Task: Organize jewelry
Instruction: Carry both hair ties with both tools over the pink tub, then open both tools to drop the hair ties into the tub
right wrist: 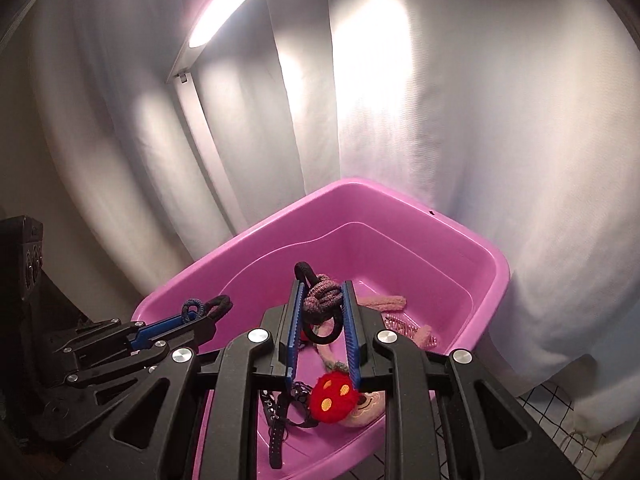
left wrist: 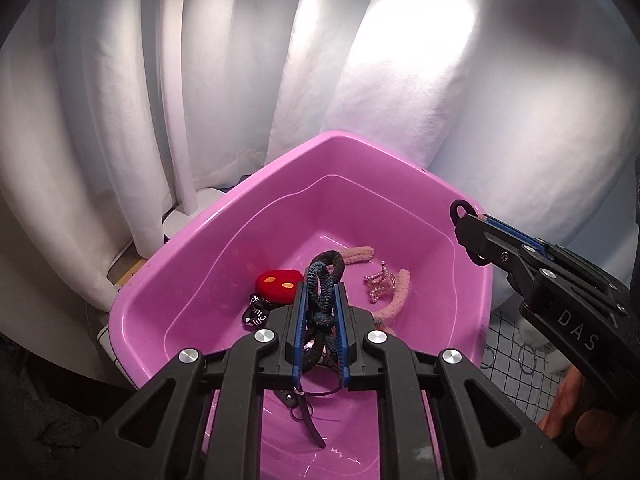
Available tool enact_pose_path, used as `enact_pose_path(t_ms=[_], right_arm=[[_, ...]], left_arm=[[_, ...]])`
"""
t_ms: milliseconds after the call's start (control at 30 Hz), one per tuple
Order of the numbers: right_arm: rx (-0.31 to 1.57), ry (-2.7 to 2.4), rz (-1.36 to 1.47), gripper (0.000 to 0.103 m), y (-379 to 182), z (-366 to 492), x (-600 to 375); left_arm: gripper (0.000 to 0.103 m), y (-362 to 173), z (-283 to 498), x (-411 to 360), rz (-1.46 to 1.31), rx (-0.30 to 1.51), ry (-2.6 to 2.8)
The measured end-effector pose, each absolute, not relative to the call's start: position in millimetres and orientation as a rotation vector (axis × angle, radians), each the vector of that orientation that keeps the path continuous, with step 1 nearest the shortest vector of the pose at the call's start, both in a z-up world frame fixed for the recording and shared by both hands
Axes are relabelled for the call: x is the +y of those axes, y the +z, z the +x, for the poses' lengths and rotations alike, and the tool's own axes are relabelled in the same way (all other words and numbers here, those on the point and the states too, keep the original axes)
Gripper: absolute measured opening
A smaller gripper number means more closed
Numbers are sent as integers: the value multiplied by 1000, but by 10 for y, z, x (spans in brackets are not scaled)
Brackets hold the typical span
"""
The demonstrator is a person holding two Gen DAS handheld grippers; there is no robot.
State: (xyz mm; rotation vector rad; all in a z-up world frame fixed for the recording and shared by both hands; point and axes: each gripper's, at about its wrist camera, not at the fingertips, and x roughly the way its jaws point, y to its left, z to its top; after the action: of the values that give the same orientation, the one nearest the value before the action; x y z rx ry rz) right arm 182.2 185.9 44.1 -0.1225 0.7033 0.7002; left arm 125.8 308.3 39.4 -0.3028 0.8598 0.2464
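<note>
Two grippers are held over a pink plastic tub (left wrist: 192,264), each closed on hair ties. The left gripper (left wrist: 322,304) is shut to its narrowest on a bundle of dark hair ties (left wrist: 322,280): a blue-grey braided loop and a black loop protrude past the fingertips, and further strands hang down behind the blue pads, where they cannot be separated by eye. The right gripper (right wrist: 322,300) is almost shut on a knotted mauve hair tie (right wrist: 322,298), with one black loop projecting above the left pad and another hanging below the knot. In the left wrist view the right gripper appears edge-on at the right, so only a small black loop shows at its tip.

Beneath the grippers, the tub floor carries loose items partly masked by the gripper frames. A red plush piece (right wrist: 333,396) with orange spots lies against a beige plush item whose shape is mostly covered. A black strap (right wrist: 275,436) with white lettering lies beside it; the lettering is only partly legible. Farther in lie a fuzzy pink band (left wrist: 394,296), cut off by the left gripper, and a small pink beaded ornament (left wrist: 380,282), too small to identify in detail.

At lower right, a grid-patterned tabletop (left wrist: 516,344) with faint metal rings shows, cropped. White curtains (left wrist: 400,100) and a lamp post (left wrist: 176,120) close the background.
</note>
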Motion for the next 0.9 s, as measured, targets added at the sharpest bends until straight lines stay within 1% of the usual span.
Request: enact_pose_path(t_ms=[133,367,533,867,900], right_arm=[[760,725,-164,19,360,2012,2025],[842,730,-188,19,266,2287,2207],[890,719,-208,19,195,2398,2289],[907,700,-239,19,144,2513,2358],[906,697,-238,20,150,2514,2351]], left_arm=[[13,223,1400,3216,-369,934,277],[14,32,1556,3308,-406,1030,318],[14,-36,1624,3365,-408,1063,338],[14,-120,1726,3426,-424,1108,351],[14,-127,1734,3426,-425,1111,351]])
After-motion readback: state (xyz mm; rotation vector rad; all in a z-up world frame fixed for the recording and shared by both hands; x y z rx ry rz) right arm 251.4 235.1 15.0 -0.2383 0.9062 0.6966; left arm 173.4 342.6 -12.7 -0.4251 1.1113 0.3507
